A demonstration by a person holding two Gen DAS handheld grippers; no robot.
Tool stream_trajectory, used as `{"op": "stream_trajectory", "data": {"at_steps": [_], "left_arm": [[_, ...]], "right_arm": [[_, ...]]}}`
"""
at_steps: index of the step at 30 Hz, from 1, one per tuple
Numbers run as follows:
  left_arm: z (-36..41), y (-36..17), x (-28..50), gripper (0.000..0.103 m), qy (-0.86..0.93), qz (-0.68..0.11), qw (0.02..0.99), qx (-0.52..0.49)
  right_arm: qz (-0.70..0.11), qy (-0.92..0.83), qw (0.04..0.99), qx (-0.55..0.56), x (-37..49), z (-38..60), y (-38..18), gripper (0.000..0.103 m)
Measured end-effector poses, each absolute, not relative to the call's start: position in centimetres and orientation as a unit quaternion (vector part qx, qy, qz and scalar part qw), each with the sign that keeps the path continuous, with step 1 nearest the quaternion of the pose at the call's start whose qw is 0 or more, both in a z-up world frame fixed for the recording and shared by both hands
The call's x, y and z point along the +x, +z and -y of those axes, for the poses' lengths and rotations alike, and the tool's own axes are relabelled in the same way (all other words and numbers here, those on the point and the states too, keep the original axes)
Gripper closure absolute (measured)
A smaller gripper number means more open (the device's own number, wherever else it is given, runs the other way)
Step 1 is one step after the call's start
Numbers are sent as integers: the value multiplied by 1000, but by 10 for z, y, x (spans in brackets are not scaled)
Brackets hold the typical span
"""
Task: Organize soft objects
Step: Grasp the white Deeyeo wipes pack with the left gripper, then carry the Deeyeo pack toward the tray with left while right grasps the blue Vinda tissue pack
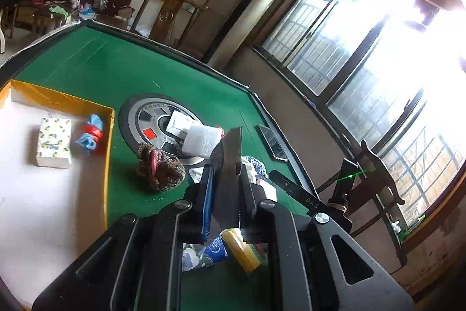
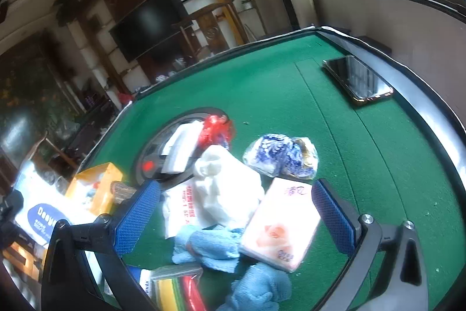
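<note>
My left gripper (image 1: 225, 169) is shut on a flat dark grey pad (image 1: 233, 153) with a yellow end, probably a scouring sponge, held above the green table (image 1: 116, 69). To its left stands a yellow-walled box (image 1: 107, 136) holding a lemon-print tissue pack (image 1: 54, 142) and a blue cloth with a red band (image 1: 90, 134). My right gripper (image 2: 233, 194) is open, with nothing held, above a pile: a pink tissue pack (image 2: 279, 226), blue towels (image 2: 215, 247), a white plastic bag (image 2: 227, 185) and a blue-patterned pouch (image 2: 279, 155).
A brown mesh scrubber (image 1: 160, 168) and a white foam block (image 1: 201, 140) lie by the table's round centre panel (image 1: 151, 112). A phone (image 2: 358, 80) lies near the right rim. A red bag (image 2: 215, 130) lies behind the pile, and a wipes pack (image 2: 43, 217) is at the left.
</note>
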State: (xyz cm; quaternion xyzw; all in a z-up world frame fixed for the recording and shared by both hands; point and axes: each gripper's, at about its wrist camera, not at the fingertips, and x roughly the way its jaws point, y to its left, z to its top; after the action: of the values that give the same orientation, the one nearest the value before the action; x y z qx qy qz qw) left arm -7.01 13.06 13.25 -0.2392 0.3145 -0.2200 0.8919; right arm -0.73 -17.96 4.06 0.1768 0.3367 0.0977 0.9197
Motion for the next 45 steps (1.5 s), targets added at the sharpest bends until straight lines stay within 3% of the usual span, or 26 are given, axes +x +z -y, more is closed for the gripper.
{"op": "stream_trajectory", "data": {"at_steps": [5,14,18,24,25,27,29,33,38,41,45], "left_arm": [[-177,148,-91,93,-191,-282,906,-250],[-192,116,-109,91,-194,-327,900,-213],[-196,99,-131,71,-204,-358,885,-219],[-196,81,-154,62,-208,-384,874,-212],[-197,79,-151,60,-199,-388,874,-214],[-201,76,-144,47,-177,-391,875,-225],[-204,75,-135,43,-153,-386,879,-235],[-197,74,-113,24,-144,-371,888,-228],[-168,58,-81,27,-145,-409,881,-186],[-149,65,-88,45,-158,-400,889,-158],[-129,77,-97,47,-181,-381,896,-136]], "right_arm": [[-364,218,895,137,-23,133,50,1],[-411,319,849,-92,-63,15,37,1],[-426,332,818,-197,-68,-4,18,1],[-444,325,805,-223,-52,-12,-6,1],[-445,322,809,-211,-50,-10,-6,3],[-446,313,818,-183,-46,-5,-2,21],[-454,313,820,-153,-44,-1,1,22],[-455,303,825,-144,-51,2,2,23],[-454,305,827,-128,-54,7,3,23],[-454,308,828,-113,-53,11,3,23],[-455,312,829,-92,-52,16,3,23]]}}
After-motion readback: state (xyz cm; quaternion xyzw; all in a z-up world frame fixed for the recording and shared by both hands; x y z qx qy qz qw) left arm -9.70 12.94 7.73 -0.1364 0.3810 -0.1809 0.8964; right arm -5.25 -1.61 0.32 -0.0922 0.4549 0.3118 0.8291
